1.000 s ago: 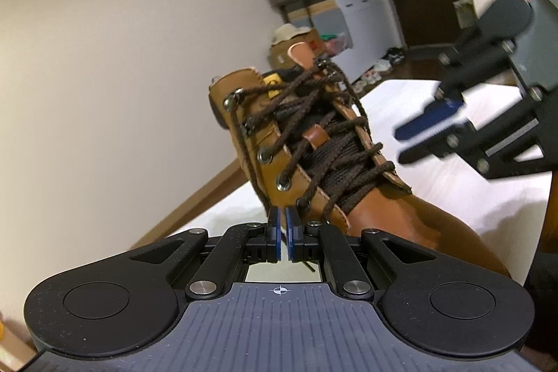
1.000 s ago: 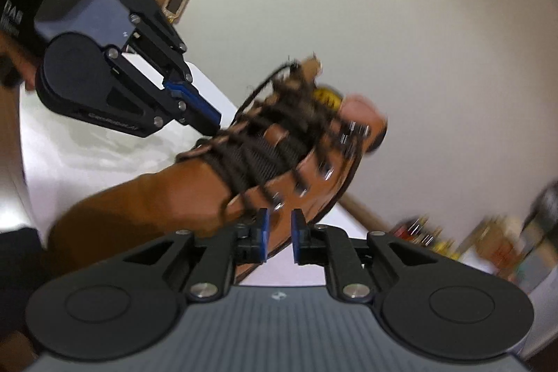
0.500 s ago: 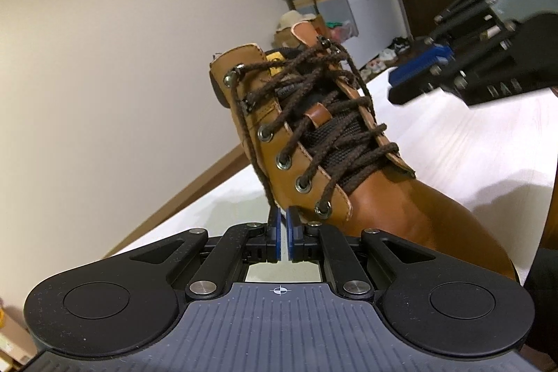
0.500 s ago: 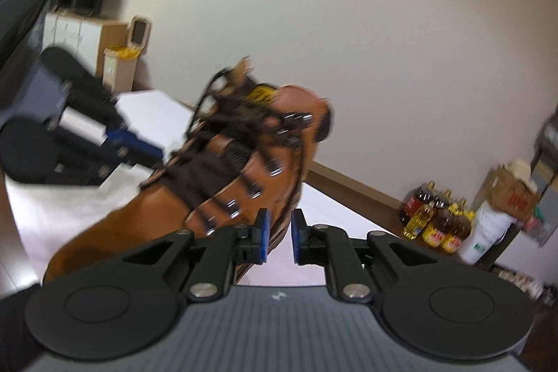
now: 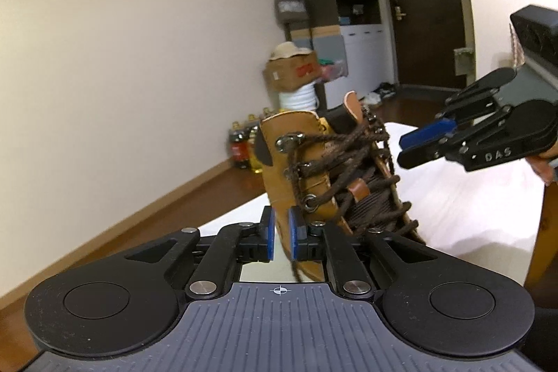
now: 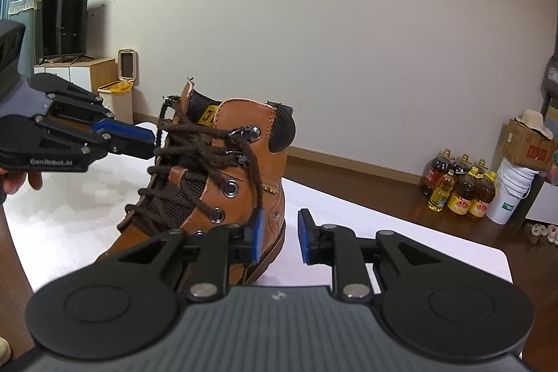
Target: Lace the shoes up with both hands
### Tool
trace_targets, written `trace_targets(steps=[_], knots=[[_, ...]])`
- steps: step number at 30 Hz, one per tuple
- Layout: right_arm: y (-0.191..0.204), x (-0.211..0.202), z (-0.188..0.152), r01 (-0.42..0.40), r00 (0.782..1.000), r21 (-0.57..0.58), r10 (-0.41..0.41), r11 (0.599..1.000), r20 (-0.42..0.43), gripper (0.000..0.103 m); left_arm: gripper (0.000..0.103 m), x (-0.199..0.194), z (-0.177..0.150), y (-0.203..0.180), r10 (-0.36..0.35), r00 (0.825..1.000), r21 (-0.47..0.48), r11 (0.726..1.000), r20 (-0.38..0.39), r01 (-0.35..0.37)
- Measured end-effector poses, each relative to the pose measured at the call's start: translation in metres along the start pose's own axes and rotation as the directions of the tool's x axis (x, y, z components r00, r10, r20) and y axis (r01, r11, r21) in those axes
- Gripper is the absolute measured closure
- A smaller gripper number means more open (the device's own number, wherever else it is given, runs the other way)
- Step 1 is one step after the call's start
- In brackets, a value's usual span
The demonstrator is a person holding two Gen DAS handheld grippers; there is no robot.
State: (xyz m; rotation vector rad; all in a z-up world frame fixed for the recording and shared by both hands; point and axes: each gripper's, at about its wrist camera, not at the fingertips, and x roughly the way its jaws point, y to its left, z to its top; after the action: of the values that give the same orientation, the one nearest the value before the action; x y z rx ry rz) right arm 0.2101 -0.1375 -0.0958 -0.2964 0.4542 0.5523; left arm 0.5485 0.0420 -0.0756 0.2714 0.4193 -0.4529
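Note:
A tan leather boot (image 5: pixel 296 183) with dark brown laces (image 5: pixel 348 169) stands upright on a white table (image 5: pixel 470 204); it also shows in the right wrist view (image 6: pixel 244 169). My left gripper (image 5: pixel 280 234) is slightly open beside the boot's ankle, and a loose lace end (image 5: pixel 294 253) hangs between its pads. My right gripper (image 6: pixel 278 234) is open and empty by the boot's heel side, a hanging lace end (image 6: pixel 257 183) touching its left pad. Each gripper shows in the other's view, right (image 5: pixel 423 141) and left (image 6: pixel 136 141).
The white table's far edge (image 6: pixel 470 243) drops to a wooden floor. Oil bottles (image 6: pixel 460 187), a white bucket (image 6: pixel 512 194) and a cardboard box (image 6: pixel 530 141) stand by the wall. A TV (image 6: pixel 62 19) on a cabinet is at far left.
Both grippers have opened: the left let go of the lace it pinched, the right widened. Both cameras dropped lower and the boot now stands upright in view.

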Motion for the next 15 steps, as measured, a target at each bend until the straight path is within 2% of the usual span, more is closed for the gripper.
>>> trace_targets(steps=[3,8,15], knots=[[-0.001,0.003,0.000,-0.008,1.000,0.003,0.008,1.000,-0.005,0.080,0.093,0.022,0.017,0.009,-0.025,1.000,-0.018,1.000,0.003,0.025],[-0.007,0.004,0.001,-0.041,0.999,0.026,0.040,0.999,0.006,0.080,0.093,0.034,0.044,0.016,-0.082,0.997,-0.029,0.996,0.009,0.082],[-0.007,0.003,0.005,-0.064,0.998,0.020,0.064,0.998,0.020,0.080,0.093,0.068,0.079,-0.004,-0.154,0.988,-0.066,0.986,0.014,0.154]])
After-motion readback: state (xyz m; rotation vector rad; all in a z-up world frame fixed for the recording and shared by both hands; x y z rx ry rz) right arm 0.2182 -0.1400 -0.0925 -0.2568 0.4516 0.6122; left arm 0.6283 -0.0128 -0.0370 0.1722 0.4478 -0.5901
